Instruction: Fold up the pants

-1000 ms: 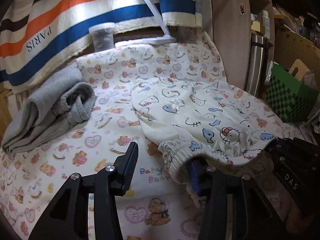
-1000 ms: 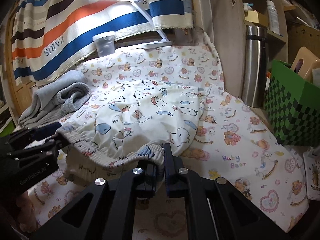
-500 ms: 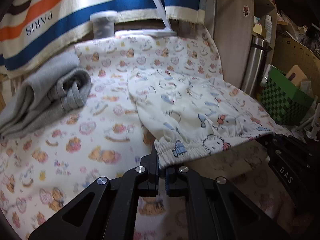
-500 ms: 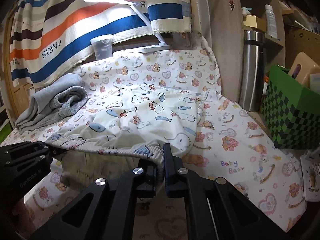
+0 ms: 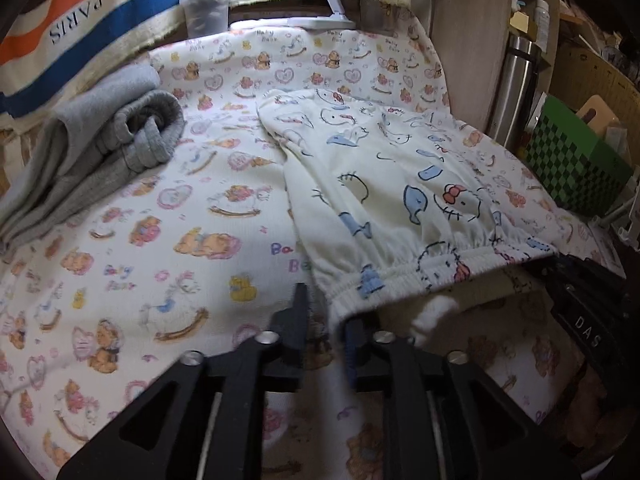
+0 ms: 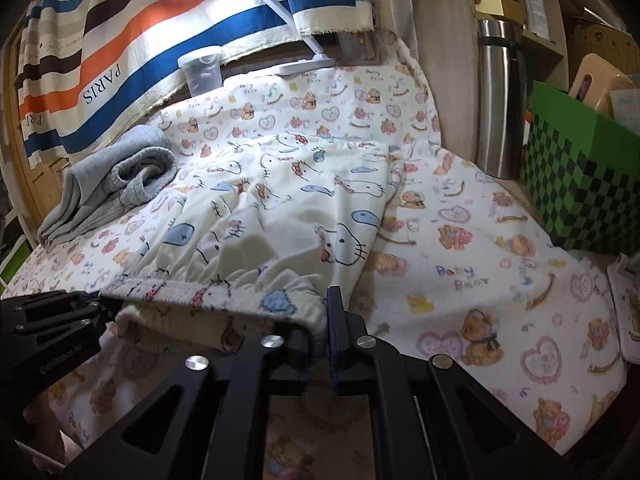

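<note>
Cotton pants (image 6: 280, 216) waistband, underside shadowed

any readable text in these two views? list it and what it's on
"PARIS": striped cloth
"Baby Bear": bedsheet
"DAS": right gripper
Raised lettering on left gripper: too blurred to read
Further lettering along striped cloth's top edge: cut off, unreadable
Bottle label: too small to read

I see the pants (image 5: 384, 184) lying on the sheet (image 5: 168, 240), their waistband nearest me. The folded sweatshirt (image 5: 100, 148) sits to their left, the flask (image 6: 500, 100) and box (image 6: 580, 184) to their right.
</note>
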`<state>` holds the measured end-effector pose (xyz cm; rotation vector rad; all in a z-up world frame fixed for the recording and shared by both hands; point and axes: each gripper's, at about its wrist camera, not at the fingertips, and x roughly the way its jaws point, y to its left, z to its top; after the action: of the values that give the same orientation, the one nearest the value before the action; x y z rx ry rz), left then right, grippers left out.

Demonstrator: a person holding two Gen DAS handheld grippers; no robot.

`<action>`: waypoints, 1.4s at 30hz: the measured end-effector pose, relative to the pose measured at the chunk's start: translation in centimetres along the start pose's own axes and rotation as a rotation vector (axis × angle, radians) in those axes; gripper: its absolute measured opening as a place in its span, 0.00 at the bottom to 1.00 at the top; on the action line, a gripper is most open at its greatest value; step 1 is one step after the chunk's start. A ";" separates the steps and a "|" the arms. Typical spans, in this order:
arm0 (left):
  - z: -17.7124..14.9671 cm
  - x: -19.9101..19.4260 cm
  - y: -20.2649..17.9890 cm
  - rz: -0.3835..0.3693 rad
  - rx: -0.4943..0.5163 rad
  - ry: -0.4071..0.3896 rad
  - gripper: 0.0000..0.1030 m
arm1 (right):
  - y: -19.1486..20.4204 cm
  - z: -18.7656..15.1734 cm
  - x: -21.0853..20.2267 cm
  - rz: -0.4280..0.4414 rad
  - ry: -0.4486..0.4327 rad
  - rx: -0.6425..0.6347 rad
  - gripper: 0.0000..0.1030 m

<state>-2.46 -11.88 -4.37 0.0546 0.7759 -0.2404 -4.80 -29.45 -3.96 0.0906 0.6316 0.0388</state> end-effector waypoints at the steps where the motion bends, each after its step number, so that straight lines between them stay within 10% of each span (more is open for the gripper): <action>1: 0.0 -0.4 0.0 0.009 0.010 -0.012 0.27 | -0.1 0.0 -0.2 0.004 0.001 0.000 0.06; 17: 5.1 -6.0 2.7 0.070 -0.028 -0.270 0.26 | -0.9 3.2 -6.9 0.013 -0.160 0.011 0.14; 22: 7.2 -2.1 2.2 -0.014 -0.043 -0.161 0.25 | 0.0 5.7 -4.4 0.003 -0.161 0.009 0.14; 32: 5.3 4.2 1.9 -0.015 -0.028 0.108 0.19 | -1.1 4.6 4.4 -0.011 0.151 0.046 0.14; 38: 10.5 0.9 1.8 0.142 0.154 -0.059 0.19 | -4.0 8.9 2.7 -0.079 0.060 -0.023 0.14; 42: 15.8 0.6 1.5 0.082 0.110 -0.156 0.22 | -4.9 15.2 4.3 -0.046 0.039 -0.018 0.28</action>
<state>9.14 -12.74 6.39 0.1690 0.6035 -0.2062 7.69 -35.11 5.28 0.0579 0.6723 0.0021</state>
